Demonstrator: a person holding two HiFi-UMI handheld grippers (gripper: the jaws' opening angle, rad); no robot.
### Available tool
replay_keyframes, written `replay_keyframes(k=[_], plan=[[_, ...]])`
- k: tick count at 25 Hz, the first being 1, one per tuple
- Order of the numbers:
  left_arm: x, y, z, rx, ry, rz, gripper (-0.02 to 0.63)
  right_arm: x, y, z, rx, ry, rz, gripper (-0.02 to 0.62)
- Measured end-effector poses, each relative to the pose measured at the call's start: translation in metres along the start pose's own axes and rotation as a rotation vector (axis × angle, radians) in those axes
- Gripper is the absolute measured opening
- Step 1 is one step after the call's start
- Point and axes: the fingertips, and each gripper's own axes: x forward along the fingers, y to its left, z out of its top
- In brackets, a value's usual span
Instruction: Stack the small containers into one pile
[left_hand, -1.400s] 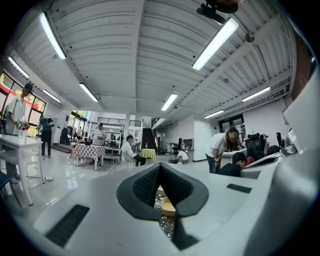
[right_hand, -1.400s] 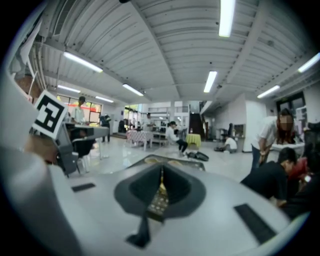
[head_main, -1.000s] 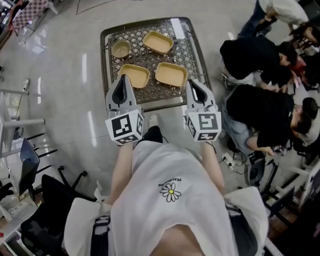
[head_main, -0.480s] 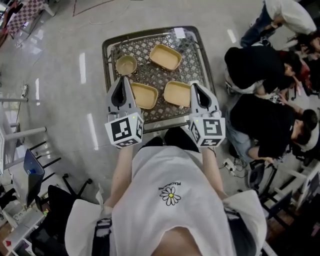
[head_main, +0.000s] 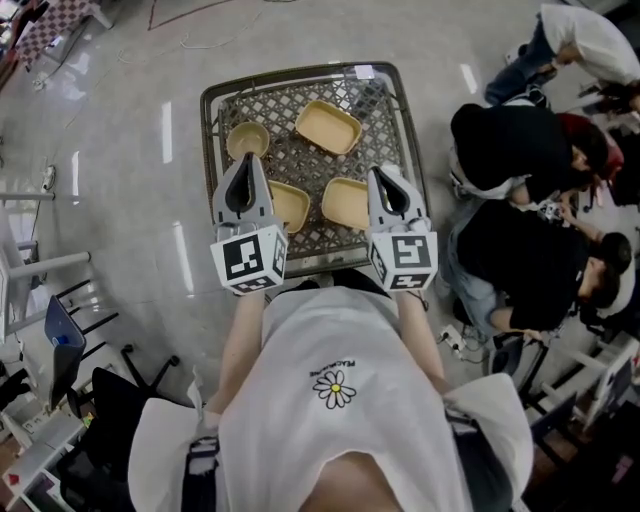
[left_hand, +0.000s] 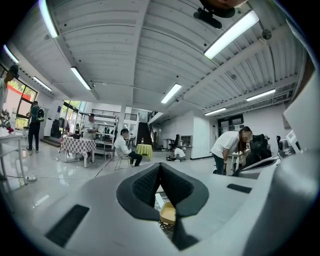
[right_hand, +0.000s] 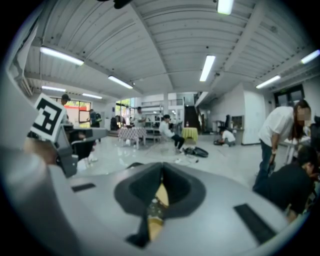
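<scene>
1. Seen from above, we stand at the near edge of a metal table (head_main: 212, 150) with a lattice top. Four tan containers are spread across it, none stacked on another.
2. The round container (head_main: 247, 141) sits at the far left, with the far rectangular container (head_main: 328, 127) to its right.
3. The near-left rectangular container (head_main: 292, 206) and the near-right rectangular container (head_main: 346, 203) lie just beside each other by the near edge.
4. Our left gripper (head_main: 247, 160) has its jaws pressed together tip to tip, with nothing between them. From above, its tip shows between the round container and the near-left rectangular container.
5. Our right gripper (head_main: 383, 172) is likewise closed and empty. Its tip shows at the right edge of the near-right rectangular container.
6. Several people in dark tops (head_main: 505, 135) crouch or sit on the floor to the right of the table.
</scene>
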Motion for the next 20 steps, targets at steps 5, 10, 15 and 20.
replay_keyframes(k=[5,10,15,20], plan=[[0.008,-0.007,-0.001,0.011,0.016,-0.004,0.025,0.005,-0.010,-0.003,0.035,0.011,0.007,0.032],[0.024,-0.003,-0.010,0.047,0.051,-0.040,0.025,0.021,-0.011,-0.013,0.106,0.063,0.040,0.034],[0.063,-0.021,-0.025,0.104,0.168,-0.213,0.050,0.043,-0.019,-0.025,0.266,0.155,0.108,0.034],[0.113,-0.036,-0.060,0.147,0.359,-0.370,0.147,0.076,-0.029,-0.043,0.443,0.295,0.202,0.111]])
